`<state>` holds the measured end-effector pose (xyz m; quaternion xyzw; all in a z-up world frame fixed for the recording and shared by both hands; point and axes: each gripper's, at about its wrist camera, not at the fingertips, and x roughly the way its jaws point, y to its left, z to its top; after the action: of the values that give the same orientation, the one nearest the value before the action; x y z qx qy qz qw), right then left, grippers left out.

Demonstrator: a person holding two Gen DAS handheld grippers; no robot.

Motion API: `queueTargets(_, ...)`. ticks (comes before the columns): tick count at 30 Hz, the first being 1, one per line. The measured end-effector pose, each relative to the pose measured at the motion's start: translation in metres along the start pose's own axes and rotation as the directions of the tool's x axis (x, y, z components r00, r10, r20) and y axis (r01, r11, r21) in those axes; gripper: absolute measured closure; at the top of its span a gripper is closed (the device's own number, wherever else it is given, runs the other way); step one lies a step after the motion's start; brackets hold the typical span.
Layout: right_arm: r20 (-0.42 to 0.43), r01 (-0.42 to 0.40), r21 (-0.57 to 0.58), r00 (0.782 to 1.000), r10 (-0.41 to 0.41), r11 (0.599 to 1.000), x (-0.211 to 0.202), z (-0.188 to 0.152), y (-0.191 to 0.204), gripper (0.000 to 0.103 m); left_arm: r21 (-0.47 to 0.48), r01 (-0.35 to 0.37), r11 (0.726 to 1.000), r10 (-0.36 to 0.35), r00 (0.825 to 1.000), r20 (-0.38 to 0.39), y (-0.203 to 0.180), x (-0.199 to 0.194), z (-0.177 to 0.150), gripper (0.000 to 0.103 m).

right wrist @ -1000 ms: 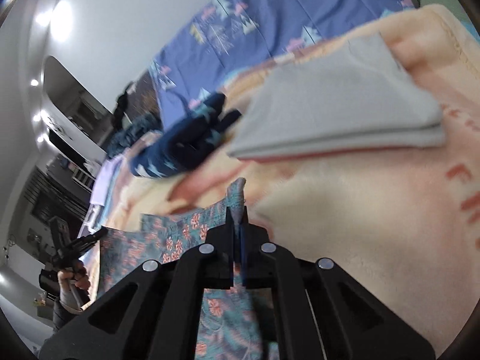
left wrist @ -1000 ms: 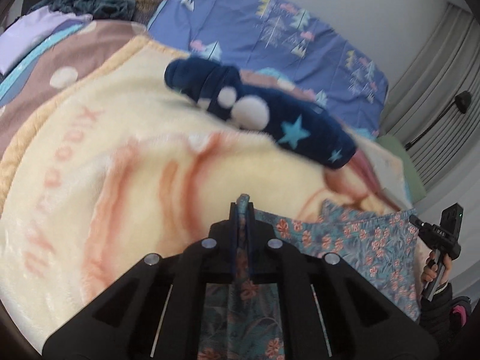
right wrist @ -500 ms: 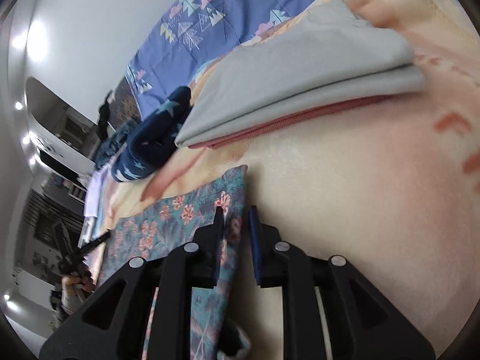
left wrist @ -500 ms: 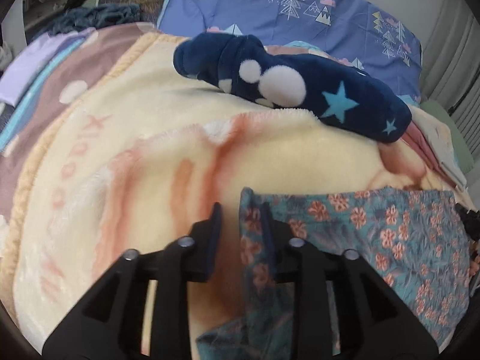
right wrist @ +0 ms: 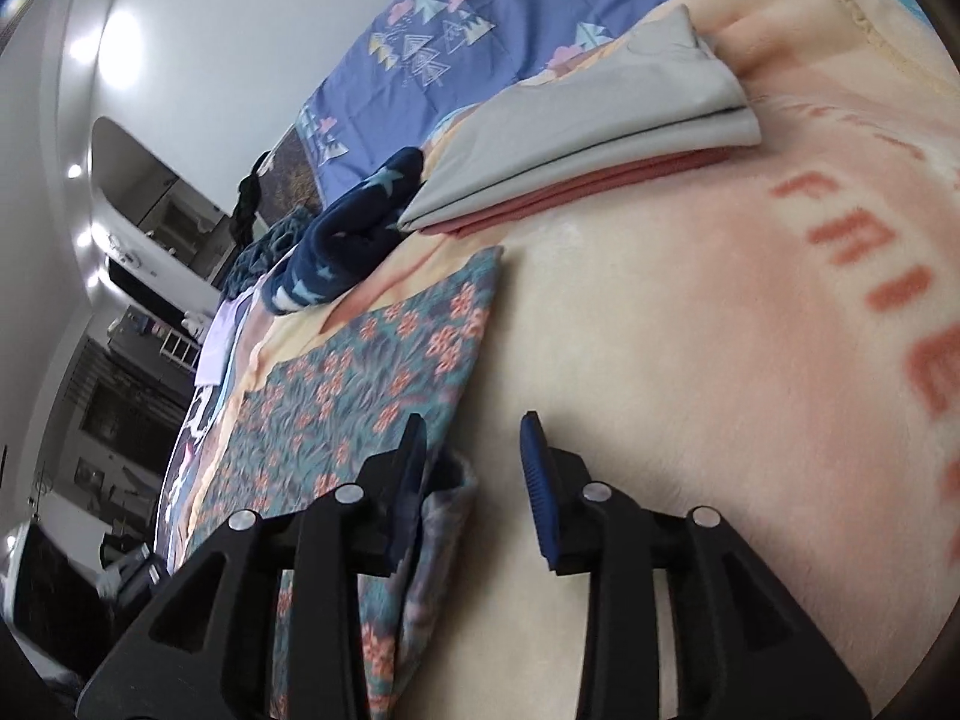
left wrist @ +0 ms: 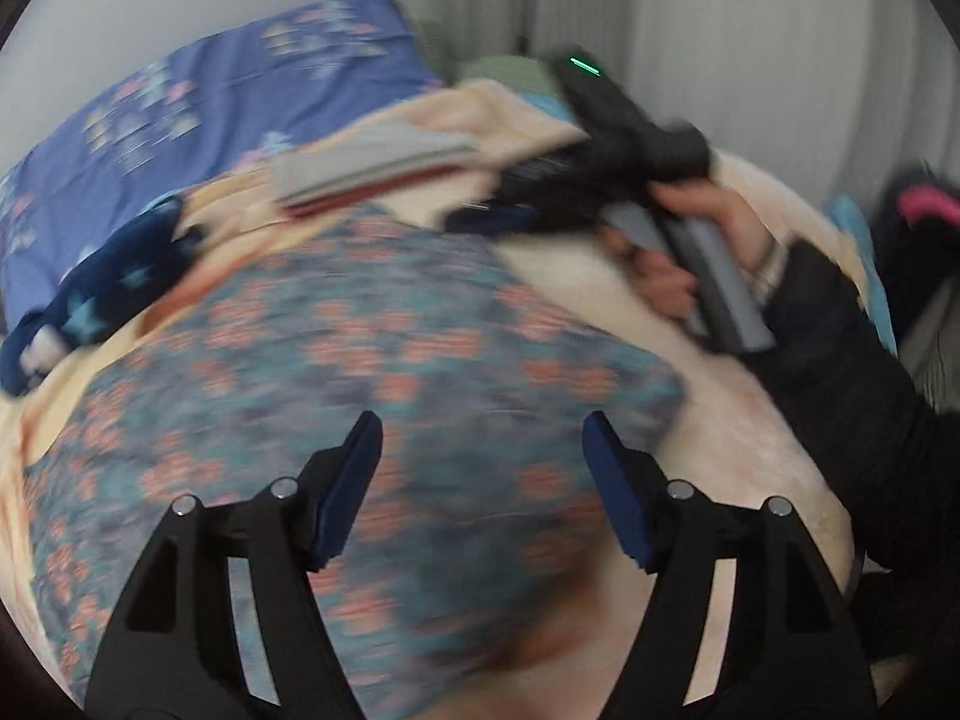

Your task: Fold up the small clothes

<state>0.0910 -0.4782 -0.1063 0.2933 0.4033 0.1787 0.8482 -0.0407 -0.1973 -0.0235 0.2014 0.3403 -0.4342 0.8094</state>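
Cloth [left wrist: 372, 360] is lying flat on the blanket [right wrist: 690, 330] for folding; both grippers [left wrist: 483, 468] [right wrist: 474, 462] have just been opening, fingers spread, nothing pinched; stack [right wrist: 576, 144] at twelve o'clock.

The left gripper [left wrist: 483, 468] points steeply downward with its jaws spread wide, having just been opening; nothing is pinched between its blue pads, though its view is blurred. The right gripper [right wrist: 471, 456] also tilts downward, its jaws parted by a narrower gap and likewise just opening, with no cloth pressed between the pads. In the left wrist view the person's right hand [left wrist: 702, 246] wraps the right gripper's handle at the far right, a black sleeve [left wrist: 852, 396] trailing toward the near right.
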Motion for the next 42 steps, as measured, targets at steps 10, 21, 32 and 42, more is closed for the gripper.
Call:
queueTargets(10, -0.067, -0.038, 0.022, 0.997, 0.039, 0.999, 0.004, -0.003, -0.007, 0.070, 0.139, -0.039, 0.989, 0.051, 0.995, -0.082, -0.062, 0.048, 0.010, 0.049)
queueTargets(21, -0.099, -0.051, 0.012, 0.994, 0.052, 0.999, -0.003, -0.007, -0.004, 0.062, 0.017, -0.033, 0.999, 0.033, 0.999, -0.003, -0.051, 0.020, 0.025, 0.092)
queueTargets(32, -0.144, -0.052, 0.092, 0.987, 0.065, 0.994, 0.002, -0.013, -0.006, 0.061, 0.035, -0.004, 0.999, 0.006, 0.999, -0.053, -0.057, 0.044, 0.020, 0.093)
queueTargets(42, -0.045, 0.078, 0.125, 0.996, -0.073, 0.989, 0.007, -0.009, -0.011, 0.101, 0.035, 0.022, 0.999, -0.019, 0.997, -0.080, -0.058, 0.063, 0.008, 0.093)
